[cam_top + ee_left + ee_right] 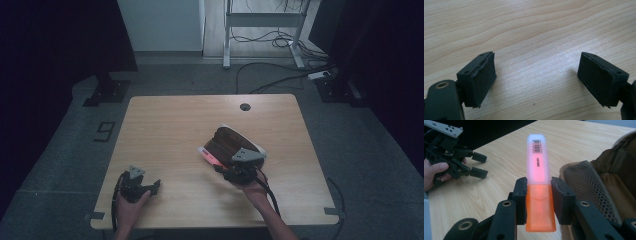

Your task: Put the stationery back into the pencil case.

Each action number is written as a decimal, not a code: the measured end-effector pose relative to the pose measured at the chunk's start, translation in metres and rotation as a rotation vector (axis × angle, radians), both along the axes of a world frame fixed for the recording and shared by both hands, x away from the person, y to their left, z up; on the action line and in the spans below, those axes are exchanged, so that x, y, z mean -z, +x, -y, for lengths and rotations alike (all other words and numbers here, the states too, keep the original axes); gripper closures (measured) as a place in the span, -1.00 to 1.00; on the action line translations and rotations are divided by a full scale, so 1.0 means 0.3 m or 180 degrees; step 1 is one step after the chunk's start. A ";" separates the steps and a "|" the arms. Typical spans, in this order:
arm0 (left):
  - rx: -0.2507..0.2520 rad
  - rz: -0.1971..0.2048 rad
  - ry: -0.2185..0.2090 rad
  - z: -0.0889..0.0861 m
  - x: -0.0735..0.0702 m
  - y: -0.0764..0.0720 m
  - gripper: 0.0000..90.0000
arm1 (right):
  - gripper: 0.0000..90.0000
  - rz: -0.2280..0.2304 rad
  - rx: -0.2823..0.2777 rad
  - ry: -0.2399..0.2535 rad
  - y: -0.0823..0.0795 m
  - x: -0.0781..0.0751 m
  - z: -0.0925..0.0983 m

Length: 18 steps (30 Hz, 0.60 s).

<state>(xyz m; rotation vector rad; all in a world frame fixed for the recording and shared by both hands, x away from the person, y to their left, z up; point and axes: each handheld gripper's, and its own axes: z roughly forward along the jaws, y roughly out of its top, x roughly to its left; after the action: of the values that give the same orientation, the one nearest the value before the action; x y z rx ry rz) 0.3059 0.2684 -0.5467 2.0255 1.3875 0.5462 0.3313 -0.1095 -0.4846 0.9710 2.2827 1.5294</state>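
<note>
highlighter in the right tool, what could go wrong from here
1. The right tool pinches the orange highlighter near one end, so the long capped part sticks out; a bump could twist it loose.
2. The brown bag lies close beside the highlighter, and its mesh edge could snag the tip if it is being steered in.
3. The left tool rests open on the table, away from the bag, so the bag may slide if pushed.

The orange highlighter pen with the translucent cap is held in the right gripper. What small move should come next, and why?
Probably carry the orange highlighter pen with the translucent cap sideways over the brown pouch with mesh lining. The right gripper clamps it above the wooden table, the pouch lies right beside it, and the left gripper rests open, apart.
</note>
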 end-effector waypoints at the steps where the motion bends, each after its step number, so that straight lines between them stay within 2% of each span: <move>1: 0.0000 0.0000 0.0000 0.000 0.000 0.000 -0.67 | 0.46 0.0006 0.0000 -0.0004 0.002 -0.001 0.005; 18: 0.0000 -0.0001 0.0000 0.000 0.000 0.000 -0.67 | 0.46 0.0072 0.0116 0.0036 0.016 -0.021 0.055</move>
<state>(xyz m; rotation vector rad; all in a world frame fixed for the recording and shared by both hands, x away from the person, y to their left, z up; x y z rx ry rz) 0.3059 0.2684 -0.5467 2.0256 1.3876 0.5461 0.3361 -0.1260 -0.4782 0.9877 2.2311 1.5323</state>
